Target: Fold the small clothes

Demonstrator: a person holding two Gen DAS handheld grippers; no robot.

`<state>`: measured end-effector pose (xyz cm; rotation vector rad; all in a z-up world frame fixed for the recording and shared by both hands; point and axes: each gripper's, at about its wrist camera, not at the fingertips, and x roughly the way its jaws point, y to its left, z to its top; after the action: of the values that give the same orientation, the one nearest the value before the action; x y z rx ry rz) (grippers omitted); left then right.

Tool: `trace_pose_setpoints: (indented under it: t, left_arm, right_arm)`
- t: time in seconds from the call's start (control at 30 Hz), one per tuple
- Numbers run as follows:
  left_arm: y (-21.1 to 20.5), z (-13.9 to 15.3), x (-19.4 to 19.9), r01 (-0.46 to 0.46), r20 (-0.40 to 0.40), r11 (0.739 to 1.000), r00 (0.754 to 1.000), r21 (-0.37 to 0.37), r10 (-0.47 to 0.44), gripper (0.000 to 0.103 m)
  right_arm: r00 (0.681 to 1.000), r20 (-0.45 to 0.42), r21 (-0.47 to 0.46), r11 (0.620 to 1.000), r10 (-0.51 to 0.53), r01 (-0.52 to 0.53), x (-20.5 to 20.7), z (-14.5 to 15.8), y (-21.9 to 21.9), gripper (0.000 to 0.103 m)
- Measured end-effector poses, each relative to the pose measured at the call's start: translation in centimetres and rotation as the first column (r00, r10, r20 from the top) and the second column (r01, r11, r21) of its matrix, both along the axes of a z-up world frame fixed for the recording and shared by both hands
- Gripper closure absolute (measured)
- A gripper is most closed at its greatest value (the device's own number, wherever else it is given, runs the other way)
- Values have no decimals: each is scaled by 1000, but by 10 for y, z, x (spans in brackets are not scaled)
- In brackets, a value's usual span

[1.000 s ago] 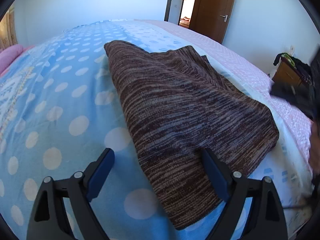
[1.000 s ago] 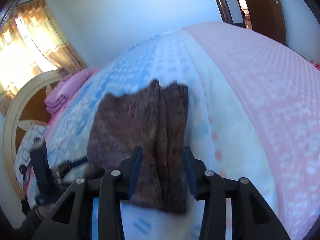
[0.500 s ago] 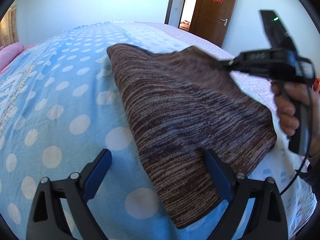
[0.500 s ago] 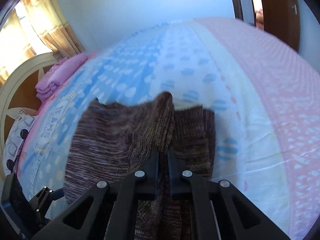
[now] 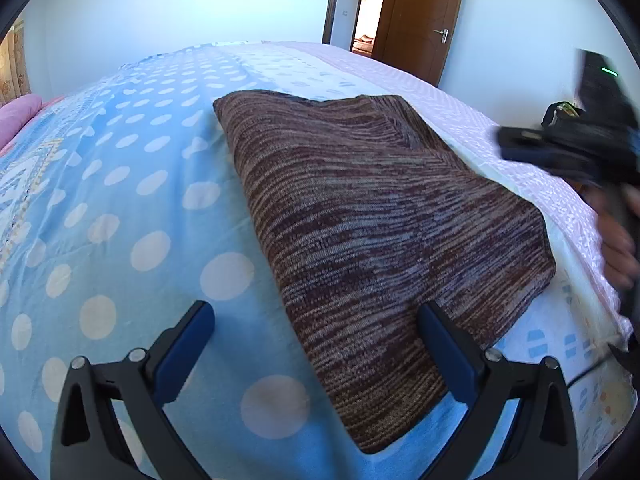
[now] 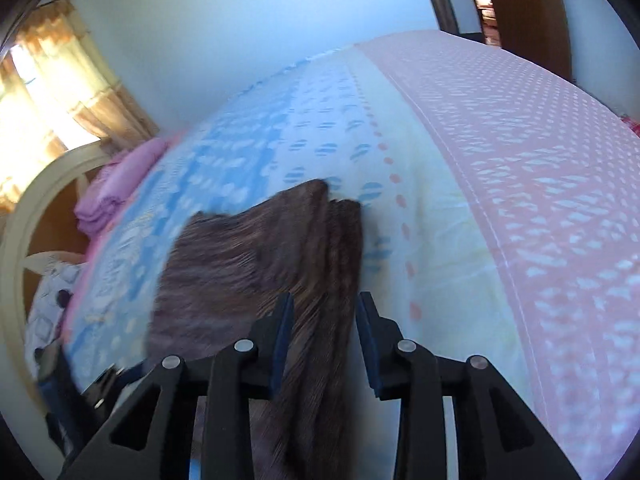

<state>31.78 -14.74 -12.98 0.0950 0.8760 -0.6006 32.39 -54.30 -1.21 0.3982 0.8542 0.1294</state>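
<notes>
A brown striped knit garment (image 5: 360, 208) lies folded flat on the blue polka-dot bed sheet (image 5: 120, 200). My left gripper (image 5: 314, 320) hovers at its near corner with jaws wide and still opening. That corner lies between them, and the right finger (image 5: 436, 332) stands over the cloth's edge. In the right wrist view the garment (image 6: 260, 248) runs under my right gripper (image 6: 324, 308). Its jaws are opening, with the cloth's folded edge between the pads but not pinched. The left wrist view shows the right gripper (image 5: 560, 148) blurred at the far right, in a hand (image 5: 616, 240).
The bed turns cream and pink (image 6: 520, 160) to the right of the garment. A folded pink blanket (image 6: 116, 184) and a cream headboard (image 6: 24, 208) are at the far left. A brown door (image 5: 416, 20) stands behind the bed.
The right gripper pinched a raised fold of the garment half a second ago. It has now let go and pulled back right. The cloth lies flat. The left jaws spread slightly wider.
</notes>
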Motion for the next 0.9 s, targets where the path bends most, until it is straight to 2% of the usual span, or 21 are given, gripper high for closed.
trace_pose_setpoints:
  t: [0.1, 0.17, 0.27, 0.3, 0.33, 0.43, 0.5, 0.6, 0.7, 0.77, 0.83, 0.87, 0.9]
  left_arm:
    - [1, -1, 2, -1, -1, 1000, 1000, -2, 1, 0]
    - [0, -1, 3, -2, 3, 1000, 1000, 2, 2, 0]
    - [-1, -1, 1, -6, 10, 1000, 1000, 11, 6, 0]
    - [-1, -1, 0, -7, 11, 1000, 1000, 12, 7, 0]
    - [-1, 0, -2, -8, 10, 1000, 1000, 11, 8, 0]
    - [1, -1, -5, -8, 8, 1000, 1000, 7, 8, 0]
    - [1, 0, -8, 6, 10, 1000, 1000, -1, -6, 0]
    - [0, 0, -9, 17, 15, 1000, 1000, 6, -17, 0]
    - [0, -1, -8, 25, 1, 1000, 1000, 5, -25, 0]
    - [2, -1, -8, 18, -5, 1000, 1000, -1, -18, 0]
    - [5, 0, -10, 3, 0, 1000, 1000, -17, -4, 0]
    - [8, 1, -10, -5, 7, 1000, 1000, -30, 5, 0]
    - [10, 2, -11, -10, 7, 999, 1000, -40, 10, 0]
  right_arm:
    - [998, -11, -12, 998, 68, -69, -31, 1, 19, 69]
    - [996, -49, -19, 997, 78, -79, -37, -11, 31, 69]
    - [996, -62, 21, 998, 58, -56, -37, -28, 30, 70]
    - [996, -71, 47, 998, 53, -49, -36, -33, 28, 78]
    - [997, -68, 57, 997, 46, -43, -39, -34, 27, 101]
    - [1000, 0, -3, 1000, 17, -17, -53, -19, 31, 101]
    - [1000, -2, -50, 999, -19, 19, -58, -18, 30, 101]
    - [995, -88, -63, 997, -49, 44, -52, -49, 21, 101]
    - [993, -88, 2, 997, -73, 74, -52, -64, 9, 101]
    - [995, -73, -17, 998, -65, 64, -56, -55, 14, 101]
    - [998, -44, -82, 996, -38, 35, -60, -40, 26, 100]
    - [1000, -12, -112, 994, -21, 19, -60, -29, 32, 96]
    - [1000, 5, -127, 992, -11, 12, -56, -21, 34, 87]
